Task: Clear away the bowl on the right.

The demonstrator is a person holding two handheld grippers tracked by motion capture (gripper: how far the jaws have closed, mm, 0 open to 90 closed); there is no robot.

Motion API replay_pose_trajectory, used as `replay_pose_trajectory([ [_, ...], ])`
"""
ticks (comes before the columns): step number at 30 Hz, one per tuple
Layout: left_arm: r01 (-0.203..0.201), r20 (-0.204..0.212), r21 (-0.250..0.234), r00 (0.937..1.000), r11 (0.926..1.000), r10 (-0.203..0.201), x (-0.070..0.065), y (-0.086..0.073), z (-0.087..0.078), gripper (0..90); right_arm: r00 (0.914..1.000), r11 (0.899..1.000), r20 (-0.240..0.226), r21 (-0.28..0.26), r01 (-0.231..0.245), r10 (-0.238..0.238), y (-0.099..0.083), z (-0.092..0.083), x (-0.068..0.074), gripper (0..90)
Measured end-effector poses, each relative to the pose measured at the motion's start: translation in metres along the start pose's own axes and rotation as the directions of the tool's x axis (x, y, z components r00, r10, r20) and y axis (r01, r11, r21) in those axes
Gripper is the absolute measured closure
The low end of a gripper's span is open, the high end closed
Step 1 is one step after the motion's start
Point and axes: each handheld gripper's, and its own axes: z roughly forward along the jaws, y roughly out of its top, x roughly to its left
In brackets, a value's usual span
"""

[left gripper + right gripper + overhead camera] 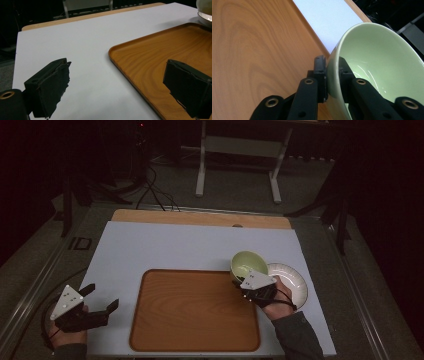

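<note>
A pale green bowl [248,264] hangs tilted over the right rim of the wooden tray [195,310]. My right gripper [240,284] is shut on its near wall, one jaw outside and one inside, as the right gripper view shows on the bowl [374,60]. Just right of the bowl, a white ribbed plate [292,280] lies on the white board. My left gripper [102,297] rests open at the board's near left edge with nothing between its jaws; its own view looks across the board to the tray [160,55].
The white board [175,245] covers a wooden tabletop whose far strip [200,218] stays bare. Beyond the table stands a white frame on the floor [240,150], with cables [155,190] to its left.
</note>
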Motion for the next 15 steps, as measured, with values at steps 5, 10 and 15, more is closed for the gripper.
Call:
replay_pose_trajectory([
  [5, 0.001, 0.0, -0.001, 1.0, 1.0, -0.001, 0.0001, -0.0001, 0.0001, 6.4, 1.0, 1.0, -0.007, -0.003, 0.0, 0.0, 0.0027, 0.0017, 0.0021, 81.7],
  [10, 0.001, 0.0, -0.002, 1.0, 1.0, -0.001, 0.0003, -0.0001, -0.0003, 6.4, 0.9998, 1.0, -0.018, -0.012, 0.009, -0.009, 0.0072, 0.0045, 0.0059, 81.7],
  [15, -0.001, 0.0, -0.002, 1.0, 1.0, 0.001, 0.0002, 0.0, -0.0003, 6.4, 0.9997, 1.0, -0.021, -0.018, 0.011, -0.012, 0.0092, 0.0057, 0.0081, 81.7],
])
